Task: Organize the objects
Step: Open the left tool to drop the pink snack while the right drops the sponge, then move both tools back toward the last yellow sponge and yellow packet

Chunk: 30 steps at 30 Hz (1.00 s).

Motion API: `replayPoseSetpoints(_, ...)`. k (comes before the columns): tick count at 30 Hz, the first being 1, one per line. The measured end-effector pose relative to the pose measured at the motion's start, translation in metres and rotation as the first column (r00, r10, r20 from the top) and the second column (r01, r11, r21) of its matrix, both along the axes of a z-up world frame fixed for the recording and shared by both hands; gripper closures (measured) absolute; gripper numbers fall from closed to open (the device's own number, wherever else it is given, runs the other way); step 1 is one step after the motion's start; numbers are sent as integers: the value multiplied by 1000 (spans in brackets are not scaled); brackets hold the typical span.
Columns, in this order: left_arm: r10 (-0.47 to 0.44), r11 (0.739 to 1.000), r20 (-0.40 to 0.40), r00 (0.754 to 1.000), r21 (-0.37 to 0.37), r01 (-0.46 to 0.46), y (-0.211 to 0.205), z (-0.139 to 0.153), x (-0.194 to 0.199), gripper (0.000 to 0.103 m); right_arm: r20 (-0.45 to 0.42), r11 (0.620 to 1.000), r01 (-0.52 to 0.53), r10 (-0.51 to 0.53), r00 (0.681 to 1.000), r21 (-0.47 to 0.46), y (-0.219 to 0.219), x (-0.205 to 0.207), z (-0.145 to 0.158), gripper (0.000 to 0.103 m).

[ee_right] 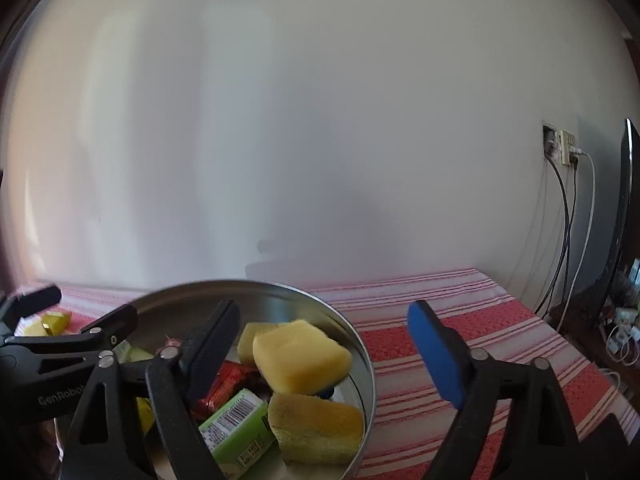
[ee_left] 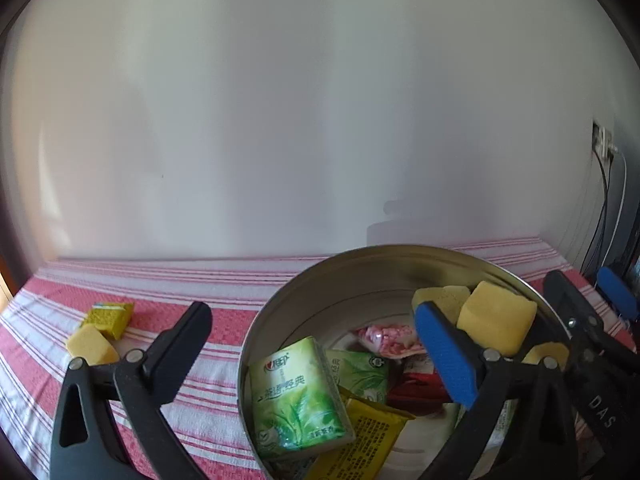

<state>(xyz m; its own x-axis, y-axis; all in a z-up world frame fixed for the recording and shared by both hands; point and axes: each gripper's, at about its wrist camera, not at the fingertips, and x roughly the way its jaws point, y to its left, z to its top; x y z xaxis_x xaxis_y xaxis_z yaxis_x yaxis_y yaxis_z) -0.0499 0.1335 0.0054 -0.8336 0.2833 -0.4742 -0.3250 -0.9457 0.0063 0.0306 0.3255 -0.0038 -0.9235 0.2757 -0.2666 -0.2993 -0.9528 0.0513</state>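
A round metal tin [ee_left: 280,312] sits on the red-and-white striped cloth and holds green tissue packs [ee_left: 296,396], a yellow sachet [ee_left: 360,440], red and pink wrappers and yellow sponges [ee_left: 496,316]. My left gripper [ee_left: 320,344] is open and empty, straddling the tin's left rim. My right gripper [ee_right: 324,344] is open; a yellow sponge [ee_right: 300,356] shows between its fingers, tilted above the tin [ee_right: 360,344], touching neither finger. Two more pieces, a yellow sponge [ee_left: 92,344] and a yellow-green block [ee_left: 112,318], lie on the cloth at far left.
A white wall rises just behind the table. A wall socket [ee_right: 560,148] with hanging cables and a dark screen edge [ee_right: 624,200] stand to the right, past the table's right edge. Striped cloth [ee_right: 480,332] lies right of the tin.
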Motion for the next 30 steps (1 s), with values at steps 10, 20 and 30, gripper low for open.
replayPoseSetpoints(10,38,999,-5,999,1,-38,-19,1,8,1,-56,1000,-3,4,998,23,-21,6,9,14)
replayPoseSetpoints(20,79,997,-32,996,-8,-79,-38,-3,16,0,-126,998,41,-46,991,-45,-11,19,6,14)
replayPoseSetpoints(30,114,993,-44,993,-14,-115,-57,-9,17,0,-98,996,79,-83,992,-50,-19,22,5,10)
